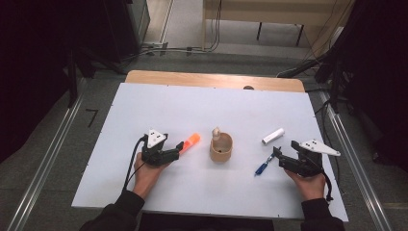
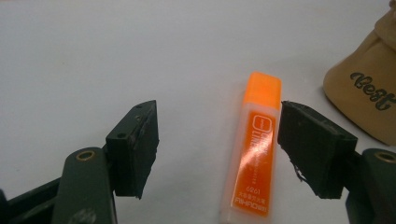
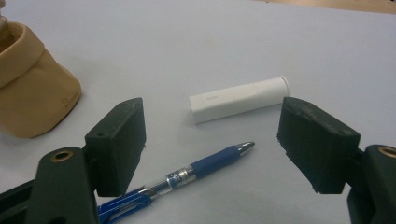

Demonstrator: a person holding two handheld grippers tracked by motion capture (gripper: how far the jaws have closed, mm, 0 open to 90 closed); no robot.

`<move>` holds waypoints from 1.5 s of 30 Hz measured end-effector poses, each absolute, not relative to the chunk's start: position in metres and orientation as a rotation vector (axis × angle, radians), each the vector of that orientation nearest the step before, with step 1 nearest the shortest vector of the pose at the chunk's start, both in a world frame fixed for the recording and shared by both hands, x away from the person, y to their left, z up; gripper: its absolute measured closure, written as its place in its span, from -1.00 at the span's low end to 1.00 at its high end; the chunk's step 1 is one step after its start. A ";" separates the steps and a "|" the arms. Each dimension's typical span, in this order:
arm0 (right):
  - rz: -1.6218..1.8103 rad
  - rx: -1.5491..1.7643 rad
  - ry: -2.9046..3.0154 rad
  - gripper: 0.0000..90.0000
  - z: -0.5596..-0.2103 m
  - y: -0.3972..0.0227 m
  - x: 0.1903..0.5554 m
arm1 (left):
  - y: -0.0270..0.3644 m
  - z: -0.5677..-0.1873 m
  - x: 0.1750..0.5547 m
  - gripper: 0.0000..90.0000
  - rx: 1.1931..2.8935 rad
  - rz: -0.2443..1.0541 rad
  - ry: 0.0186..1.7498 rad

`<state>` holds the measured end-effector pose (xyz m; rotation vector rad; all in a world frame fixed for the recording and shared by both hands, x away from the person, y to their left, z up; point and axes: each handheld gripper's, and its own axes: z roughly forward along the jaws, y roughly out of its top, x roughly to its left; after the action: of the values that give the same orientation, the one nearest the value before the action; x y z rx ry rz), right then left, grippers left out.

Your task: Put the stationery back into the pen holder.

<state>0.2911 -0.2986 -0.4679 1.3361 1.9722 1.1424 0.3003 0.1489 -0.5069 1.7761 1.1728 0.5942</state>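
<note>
An orange highlighter (image 1: pixel 191 141) lies flat on the white table sheet (image 1: pixel 159 106), left of a tan fabric pouch (image 1: pixel 221 148). My left gripper (image 1: pixel 179 147) is low over the highlighter's near end and stands open. In the left gripper view the highlighter (image 2: pixel 254 149) lies between the jaws of this gripper (image 2: pixel 219 123), close against the right-hand jaw and well apart from the other. My right gripper (image 1: pixel 278 156) is open at the table's right. Its jaws (image 3: pixel 215 121) straddle a blue pen (image 3: pixel 205 168), and a white capped tube (image 3: pixel 238 99) lies just beyond.
The tan pouch (image 2: pixel 369 93) stands upright with a pale item poking out of its top, and it sits close to the highlighter's right. The blue pen (image 1: pixel 263 166) and white tube (image 1: pixel 273 135) lie right of the pouch. A wooden table edge (image 1: pixel 211 79) runs along the back.
</note>
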 end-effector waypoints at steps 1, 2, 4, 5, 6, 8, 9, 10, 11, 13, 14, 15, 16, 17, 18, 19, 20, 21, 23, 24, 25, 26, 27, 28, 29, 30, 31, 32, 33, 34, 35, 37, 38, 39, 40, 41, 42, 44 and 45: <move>1.143 1.339 1.973 -0.51 -0.468 -0.299 0.291 | 0.147 -0.507 0.301 -0.33 1.776 0.589 1.170; 1.142 1.343 1.972 -0.51 -0.468 -0.299 0.292 | 0.145 -0.508 0.303 -0.32 1.775 0.588 1.168; 1.141 1.342 1.974 -0.51 -0.468 -0.299 0.292 | 0.142 -0.509 0.305 -0.31 1.780 0.575 1.165; 1.143 1.340 1.976 -0.51 -0.469 -0.299 0.292 | 0.139 -0.510 0.307 -0.28 1.785 0.569 1.162; 1.143 1.339 1.977 -0.51 -0.469 -0.299 0.292 | 0.138 -0.510 0.308 -0.21 1.800 0.575 1.163; 1.143 1.339 1.980 -0.51 -0.469 -0.298 0.292 | 0.134 -0.510 0.310 -0.21 1.823 0.561 1.158; 1.143 1.339 1.980 -0.51 -0.469 -0.298 0.292 | 0.132 -0.510 0.312 -0.21 1.832 0.557 1.156; 1.142 1.334 1.984 -0.51 -0.469 -0.298 0.292 | 0.130 -0.510 0.314 -0.20 1.839 0.553 1.152; 1.141 1.337 1.985 -0.51 -0.469 -0.298 0.292 | 0.128 -0.510 0.315 -0.20 1.843 0.549 1.154; 1.141 1.338 1.984 -0.51 -0.469 -0.298 0.292 | 0.124 -0.510 0.317 -0.20 1.862 0.550 1.152; 1.141 1.338 1.984 -0.51 -0.469 -0.298 0.292 | 0.122 -0.510 0.318 -0.20 1.871 0.550 1.153; 1.140 1.343 1.983 -0.51 -0.469 -0.298 0.292 | 0.120 -0.510 0.319 -0.18 1.882 0.553 1.155; 1.139 1.343 1.983 -0.51 -0.469 -0.298 0.292 | 0.118 -0.510 0.320 -0.18 1.892 0.555 1.153; 1.140 1.344 1.984 -0.51 -0.469 -0.298 0.292 | 0.117 -0.510 0.321 -0.15 1.900 0.552 1.153; 1.139 1.342 1.985 -0.51 -0.470 -0.298 0.292 | 0.116 -0.511 0.322 -0.15 1.904 0.555 1.153; 1.139 1.342 1.985 -0.51 -0.470 -0.298 0.292 | 0.114 -0.511 0.322 -0.15 1.913 0.553 1.155; 1.139 1.341 1.986 -0.51 -0.470 -0.298 0.293 | 0.112 -0.511 0.323 -0.12 1.927 0.555 1.152; 1.139 1.341 1.986 -0.51 -0.470 -0.298 0.292 | 0.111 -0.511 0.324 -0.09 1.941 0.555 1.153; 1.139 1.342 1.985 -0.51 -0.470 -0.298 0.292 | 0.108 -0.512 0.325 -0.05 1.961 0.562 1.145; 1.139 1.343 1.985 -0.51 -0.470 -0.298 0.292 | 0.107 -0.512 0.325 -0.04 1.965 0.566 1.146; 1.140 1.343 1.986 -0.51 -0.470 -0.298 0.292 | 0.107 -0.512 0.325 -0.02 1.970 0.562 1.144; 1.141 1.343 1.986 -0.51 -0.470 -0.298 0.292 | 0.107 -0.512 0.326 -0.02 1.974 0.556 1.141; 1.141 1.343 1.986 -0.51 -0.470 -0.298 0.292 | 0.106 -0.512 0.327 -0.02 1.981 0.549 1.145; 1.141 1.346 1.988 -0.51 -0.470 -0.297 0.292 | 0.106 -0.512 0.328 -0.02 1.997 0.542 1.146; 1.141 1.346 1.988 -0.51 -0.470 -0.297 0.292 | 0.104 -0.513 0.329 -0.02 2.005 0.538 1.149; 1.138 1.344 1.991 -0.51 -0.470 -0.297 0.293 | 0.103 -0.513 0.330 -0.02 2.016 0.540 1.142; 1.138 1.344 1.991 -0.51 -0.470 -0.297 0.293 | 0.102 -0.513 0.330 -0.02 2.024 0.543 1.135; 1.140 1.340 1.992 -0.51 -0.470 -0.297 0.293 | 0.101 -0.513 0.330 0.01 2.029 0.548 1.131; 1.140 1.340 1.992 -0.51 -0.470 -0.297 0.293 | 0.100 -0.513 0.331 0.01 2.030 0.550 1.129; 1.141 1.342 1.993 -0.51 -0.470 -0.297 0.293 | 0.100 -0.513 0.331 0.02 2.028 0.549 1.127; 1.140 1.340 1.994 -0.50 -0.471 -0.297 0.293 | 0.099 -0.513 0.332 0.05 2.026 0.548 1.129; 1.140 1.345 1.993 -0.50 -0.471 -0.297 0.293 | 0.099 -0.512 0.333 0.10 2.030 0.551 1.130; 1.139 1.345 1.994 -0.50 -0.471 -0.297 0.293 | 0.099 -0.512 0.333 0.10 2.029 0.552 1.130; 1.141 1.347 1.992 -0.50 -0.471 -0.297 0.293 | 0.098 -0.512 0.333 0.13 2.033 0.552 1.124; 1.141 1.347 1.992 -0.50 -0.471 -0.297 0.293 | 0.098 -0.512 0.333 0.13 2.036 0.555 1.120; 1.141 1.346 1.992 -0.50 -0.471 -0.297 0.293 | 0.098 -0.512 0.333 0.16 2.039 0.554 1.115; 1.141 1.346 1.992 -0.50 -0.471 -0.297 0.293 | 0.098 -0.512 0.333 0.16 2.039 0.551 1.113; 1.141 1.348 1.992 -0.50 -0.471 -0.297 0.293 | 0.098 -0.512 0.333 0.21 2.040 0.553 1.109; 1.140 1.348 1.992 -0.50 -0.471 -0.297 0.293 | 0.098 -0.512 0.333 0.24 2.047 0.554 1.103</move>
<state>0.2929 -0.2972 -0.4712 1.3476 1.9923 1.1395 0.3333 0.0977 -0.5120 2.0468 1.1029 0.5539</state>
